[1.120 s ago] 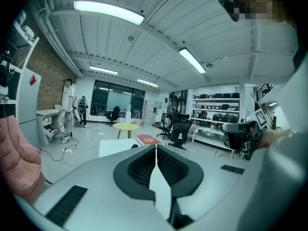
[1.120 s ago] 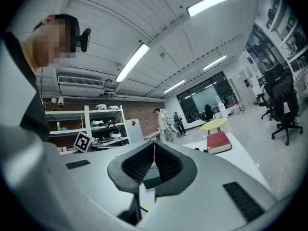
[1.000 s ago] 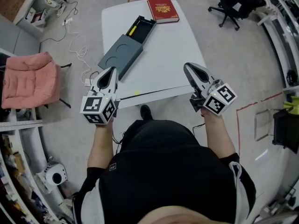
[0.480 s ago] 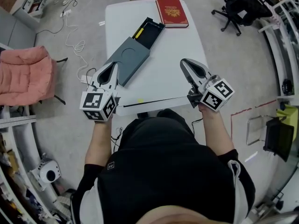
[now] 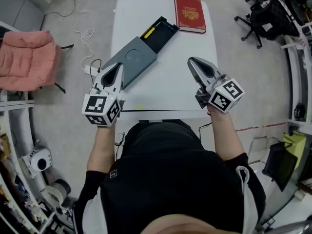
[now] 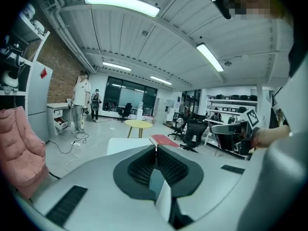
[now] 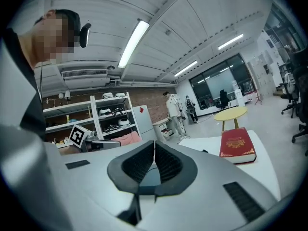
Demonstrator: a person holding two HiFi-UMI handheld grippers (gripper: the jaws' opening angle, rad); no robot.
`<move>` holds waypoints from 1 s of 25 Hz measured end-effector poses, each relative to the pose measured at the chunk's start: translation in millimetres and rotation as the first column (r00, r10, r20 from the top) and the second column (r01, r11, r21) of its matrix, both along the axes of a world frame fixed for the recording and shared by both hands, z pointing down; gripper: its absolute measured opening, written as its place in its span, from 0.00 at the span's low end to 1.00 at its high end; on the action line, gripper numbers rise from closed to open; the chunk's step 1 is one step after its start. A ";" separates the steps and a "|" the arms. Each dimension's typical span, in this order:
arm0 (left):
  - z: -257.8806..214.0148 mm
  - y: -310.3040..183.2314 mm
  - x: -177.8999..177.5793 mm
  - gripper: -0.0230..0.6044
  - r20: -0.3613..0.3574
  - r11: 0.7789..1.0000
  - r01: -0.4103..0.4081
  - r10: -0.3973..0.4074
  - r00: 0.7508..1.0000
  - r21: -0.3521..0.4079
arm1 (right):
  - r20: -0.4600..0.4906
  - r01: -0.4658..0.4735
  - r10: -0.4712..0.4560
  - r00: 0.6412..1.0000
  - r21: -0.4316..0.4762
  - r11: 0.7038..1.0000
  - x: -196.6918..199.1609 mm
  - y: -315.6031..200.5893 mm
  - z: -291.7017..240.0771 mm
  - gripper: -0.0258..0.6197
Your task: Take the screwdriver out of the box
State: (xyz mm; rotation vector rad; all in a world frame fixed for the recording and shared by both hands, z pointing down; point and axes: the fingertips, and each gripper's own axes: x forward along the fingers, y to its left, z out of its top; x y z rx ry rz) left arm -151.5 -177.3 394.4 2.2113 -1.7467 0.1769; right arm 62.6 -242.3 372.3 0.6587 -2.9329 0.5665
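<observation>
A grey box (image 5: 130,62) lies slantwise on the white table (image 5: 170,77), its dark tray (image 5: 163,29) slid out at the far end. In the tray lies the yellow-handled screwdriver (image 5: 148,32). My left gripper (image 5: 118,67) hangs at the table's near left edge, just short of the box's near end, shut with nothing in it. My right gripper (image 5: 191,61) is over the table's right side, well clear of the box, shut and empty too. The left gripper (image 6: 156,146) and the right gripper (image 7: 154,142) both show their pads meeting in the gripper views.
A red book (image 5: 190,13) lies at the table's far right corner and also shows as the red book (image 7: 237,143). A pink chair (image 5: 27,57) and floor cables (image 5: 85,33) lie to the left. Office chairs (image 5: 273,13) stand at the right, and a yellow round table (image 7: 230,113) beyond.
Both grippers have moved forward from the table's near edge, the right one further onto the table. The person has stepped closer to the table. Both grippers stay shut.
</observation>
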 end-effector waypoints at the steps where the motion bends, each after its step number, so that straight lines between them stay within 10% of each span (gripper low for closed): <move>1: -0.3 -5.2 2.5 0.07 0.004 1.000 0.026 -0.026 1.000 -0.002 | 0.003 0.022 -0.022 1.000 -0.003 1.000 2.7 -8.7 2.9 0.09; 14: 6.5 -41.9 42.5 0.07 0.030 0.967 0.250 -0.249 0.968 -0.056 | -0.116 0.303 -0.305 0.945 -0.034 0.952 2.9 -106.8 56.3 0.09; 25: 36.0 -64.8 19.0 0.07 0.063 0.968 0.236 -0.232 0.971 -0.082 | -0.295 0.435 -0.416 0.860 0.000 0.900 -66.4 -144.7 97.8 0.09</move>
